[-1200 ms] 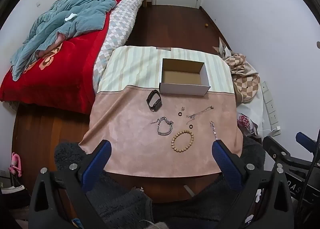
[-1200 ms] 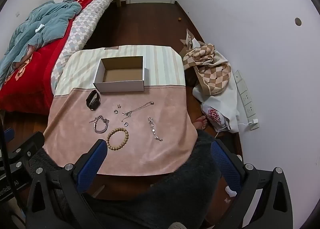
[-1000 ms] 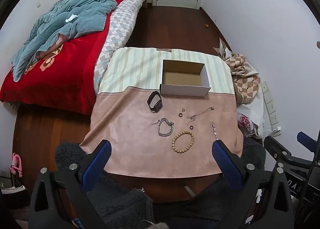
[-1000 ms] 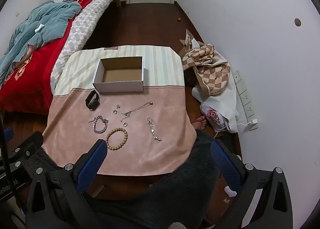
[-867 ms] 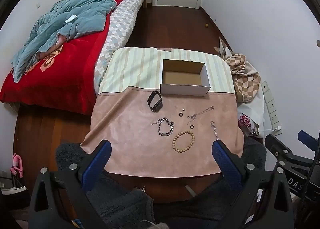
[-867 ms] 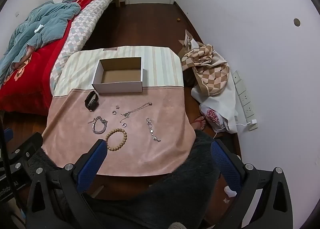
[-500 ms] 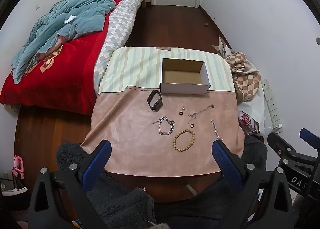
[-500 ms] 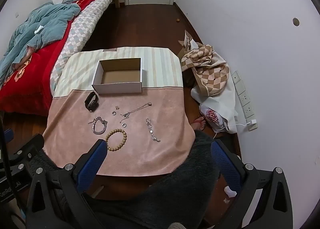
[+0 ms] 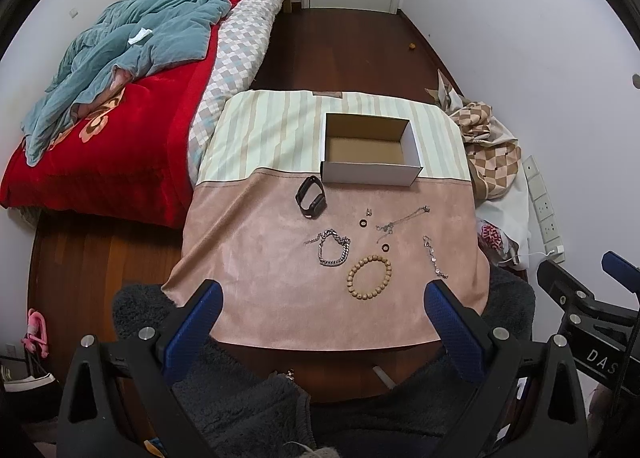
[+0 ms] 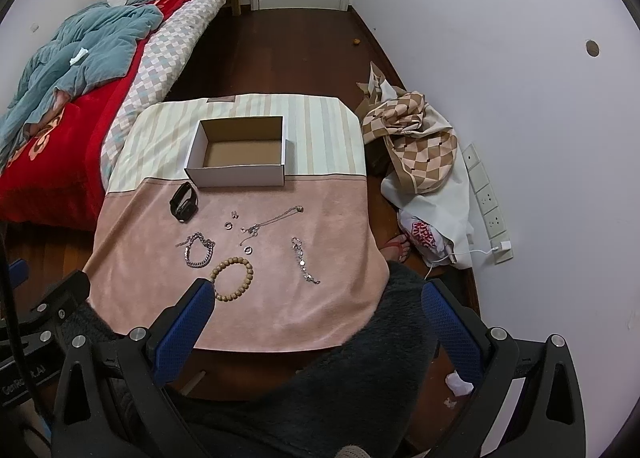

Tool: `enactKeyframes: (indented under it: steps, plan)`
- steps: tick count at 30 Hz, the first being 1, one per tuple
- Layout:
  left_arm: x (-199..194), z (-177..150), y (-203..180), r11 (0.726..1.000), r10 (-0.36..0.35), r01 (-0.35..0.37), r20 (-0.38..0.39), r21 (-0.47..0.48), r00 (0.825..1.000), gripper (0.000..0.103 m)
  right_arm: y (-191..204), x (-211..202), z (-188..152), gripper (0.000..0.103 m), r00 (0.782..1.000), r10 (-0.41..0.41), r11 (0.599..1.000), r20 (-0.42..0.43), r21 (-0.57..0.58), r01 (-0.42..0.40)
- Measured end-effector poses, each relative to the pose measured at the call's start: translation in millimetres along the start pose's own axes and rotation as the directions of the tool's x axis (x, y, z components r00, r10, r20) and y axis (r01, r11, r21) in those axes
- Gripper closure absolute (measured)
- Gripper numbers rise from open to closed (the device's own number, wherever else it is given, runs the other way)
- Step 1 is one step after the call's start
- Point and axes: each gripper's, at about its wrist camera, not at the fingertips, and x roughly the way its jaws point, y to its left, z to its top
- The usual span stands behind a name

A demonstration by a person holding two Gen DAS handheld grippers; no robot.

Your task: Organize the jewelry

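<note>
Round wooden bead bracelet (image 9: 369, 277) lies in the frame centre on the soft pink cloth (image 9: 256, 258), beside a silver chain bracelet (image 9: 333, 247). Left gripper (image 9: 320, 300) and right gripper (image 10: 316, 298) are both spread wide, holding nothing.

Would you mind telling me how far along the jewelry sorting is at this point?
Nothing looks done yet: the cardboard box is empty. Nothing is in hand either; the left tongs and right tongs are both open, hovering short of the table. Everything is left: the black watch, chain bracelet, bead bracelet, thin necklace, charm bracelet and small rings lie on the pink cloth.
</note>
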Motion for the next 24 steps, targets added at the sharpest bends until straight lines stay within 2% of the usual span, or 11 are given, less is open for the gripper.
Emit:
enactKeyframes:
  steps: [24]
  plan:
    - [-1.8, -1.1, 2.9, 1.0, 0.009, -0.009, 0.007, 0.0, 1.0, 0.0, -0.2, -2.9, 1.6, 0.0, 1.0, -0.001, 1.0, 0.022, -0.006, 0.001]
